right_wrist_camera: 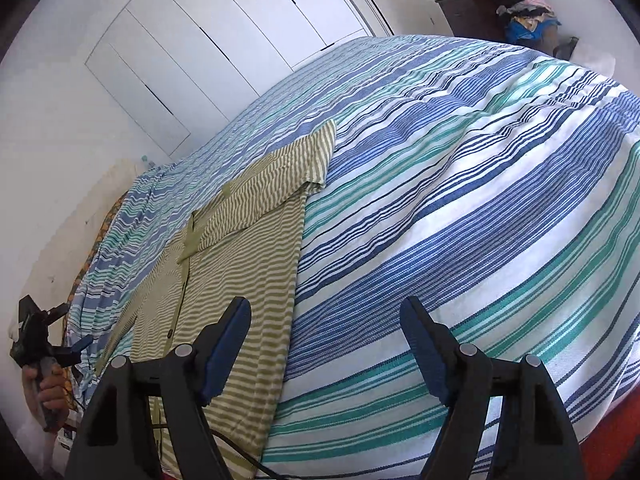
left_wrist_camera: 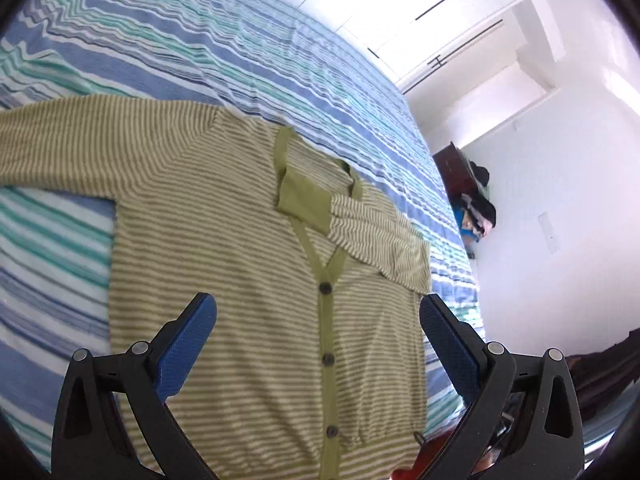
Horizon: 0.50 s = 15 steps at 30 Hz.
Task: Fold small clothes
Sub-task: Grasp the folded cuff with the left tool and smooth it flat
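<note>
The striped green cardigan (left_wrist_camera: 248, 280) lies flat, buttoned, in the middle of the bed (left_wrist_camera: 200, 40). One sleeve (left_wrist_camera: 360, 224) is already folded across the chest; the other sleeve (left_wrist_camera: 72, 140) reaches out to 9 o'clock, so it is probably next. The left claw (left_wrist_camera: 318, 320) and the right claw (right_wrist_camera: 326, 344) are released and grasp nothing. I see no container here.

Daylight is washing over white walls (left_wrist_camera: 560, 184) and a white fitted wardrobe (right_wrist_camera: 224, 52). A bed (right_wrist_camera: 460, 184) in blue, teal and white stripes is filling the room; a dark wooden dresser (right_wrist_camera: 466, 14) is carrying heaped clothes (right_wrist_camera: 524, 10).
</note>
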Each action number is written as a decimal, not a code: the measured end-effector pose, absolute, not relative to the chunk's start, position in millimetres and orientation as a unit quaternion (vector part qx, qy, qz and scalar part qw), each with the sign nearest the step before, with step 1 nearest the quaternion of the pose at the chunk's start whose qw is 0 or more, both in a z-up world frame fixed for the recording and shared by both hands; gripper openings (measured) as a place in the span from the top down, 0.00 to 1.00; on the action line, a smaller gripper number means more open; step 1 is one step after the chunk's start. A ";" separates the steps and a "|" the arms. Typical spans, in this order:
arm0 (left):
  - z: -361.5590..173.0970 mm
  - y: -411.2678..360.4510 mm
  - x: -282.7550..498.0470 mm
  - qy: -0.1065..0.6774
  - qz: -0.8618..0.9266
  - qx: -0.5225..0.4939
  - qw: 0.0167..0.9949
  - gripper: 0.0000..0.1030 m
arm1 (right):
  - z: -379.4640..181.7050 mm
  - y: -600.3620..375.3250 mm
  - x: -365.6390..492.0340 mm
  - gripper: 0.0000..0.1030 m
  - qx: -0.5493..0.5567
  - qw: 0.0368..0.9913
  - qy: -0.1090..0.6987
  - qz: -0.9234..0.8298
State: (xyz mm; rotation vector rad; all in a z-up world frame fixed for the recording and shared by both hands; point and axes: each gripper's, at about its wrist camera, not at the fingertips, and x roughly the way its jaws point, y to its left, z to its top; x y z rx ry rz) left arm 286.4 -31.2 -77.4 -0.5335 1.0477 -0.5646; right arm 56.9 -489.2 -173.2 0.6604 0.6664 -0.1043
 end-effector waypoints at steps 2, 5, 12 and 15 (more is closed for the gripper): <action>-92.6 -61.1 341.3 0.513 -0.262 -0.243 0.780 0.04 | -169.8 -486.9 64.3 0.22 0.299 0.899 0.318 -0.047; -122.6 -98.7 403.2 0.561 -0.240 -0.221 0.761 0.27 | -181.4 -486.2 75.0 0.22 0.308 0.888 0.339 -0.031; -164.0 -133.1 456.5 0.589 -0.200 -0.191 0.759 0.36 | -199.9 -477.0 92.3 0.22 0.306 0.877 0.371 -0.008; -172.1 -149.3 463.5 0.595 -0.213 -0.156 0.759 0.47 | -207.3 -478.6 95.5 0.22 0.312 0.872 0.377 -0.004</action>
